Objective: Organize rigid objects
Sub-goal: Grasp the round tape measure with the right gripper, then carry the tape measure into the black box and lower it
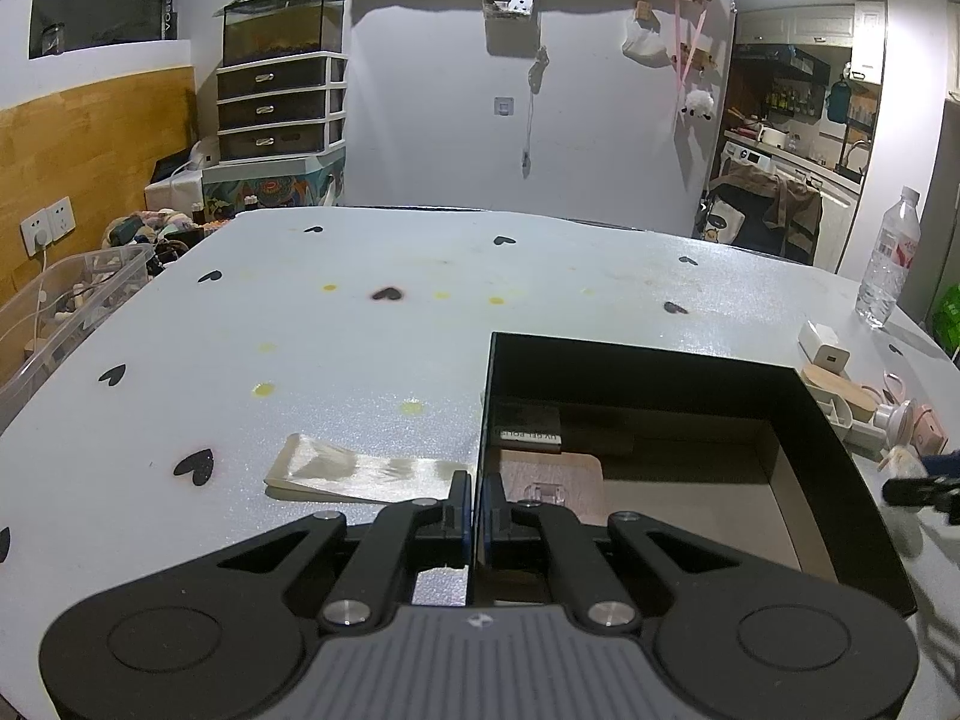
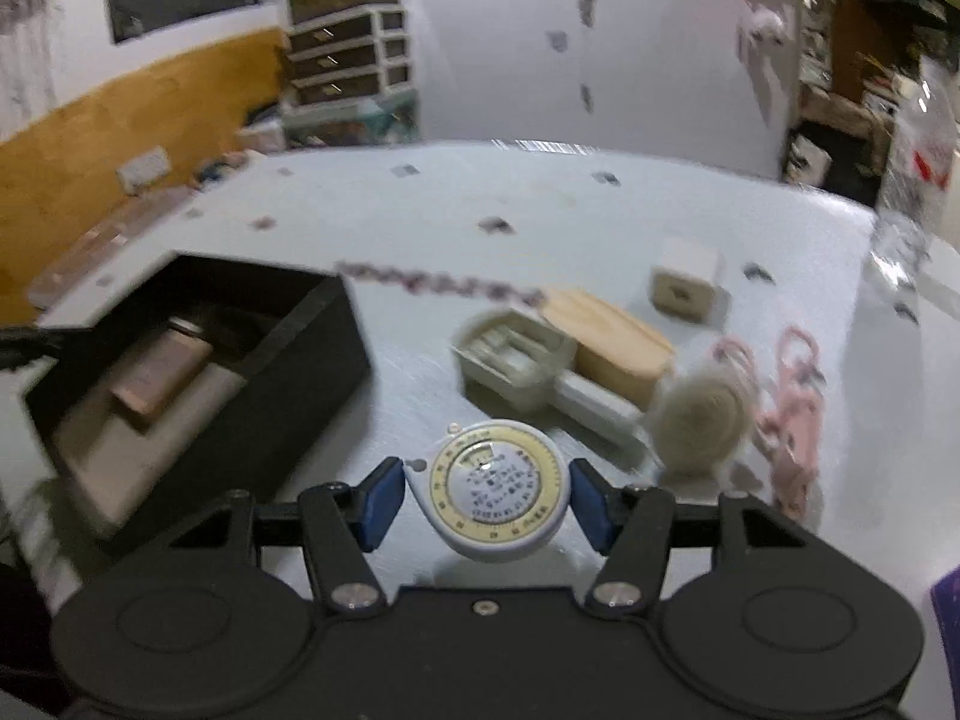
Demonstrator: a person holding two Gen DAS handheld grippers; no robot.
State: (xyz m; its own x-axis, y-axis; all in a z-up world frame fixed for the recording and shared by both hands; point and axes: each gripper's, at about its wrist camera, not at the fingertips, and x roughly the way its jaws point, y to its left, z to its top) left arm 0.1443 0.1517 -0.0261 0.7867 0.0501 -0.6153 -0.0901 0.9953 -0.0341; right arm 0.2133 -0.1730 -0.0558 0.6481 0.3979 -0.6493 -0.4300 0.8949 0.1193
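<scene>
A round white tape measure (image 2: 498, 489) with a yellow dial ring sits between the blue pads (image 2: 379, 504) of the right claw (image 2: 486, 501), low over the pale table (image 2: 540, 210). The claw is spread about as wide as the tape measure; its right pad appears to touch the case, while a thin gap shows on the left, so whether it truly grips cannot be told. The dial faces upward, and the case's pointed end aims to the left.

Beyond it lie a white tray-like holder (image 2: 516, 360), a wooden block (image 2: 612, 339), a white charger (image 2: 687, 279), a fluffy round piece (image 2: 702, 420) and pink clips (image 2: 792, 396), all blurred.

To the left stands an open black box (image 2: 312, 354) holding a wooden board (image 2: 162, 372).

The left claw (image 1: 478, 516) is clenched on the near left wall of the black box (image 1: 840, 438), one pad outside and one inside. Inside lie a wooden board with a clear hook (image 1: 552, 489) and a small dark packet (image 1: 528, 423). A clear plastic sleeve (image 1: 366, 471) lies on the table (image 1: 240, 330) just left of the box. A water bottle (image 1: 891, 258) stands at the far right.
</scene>
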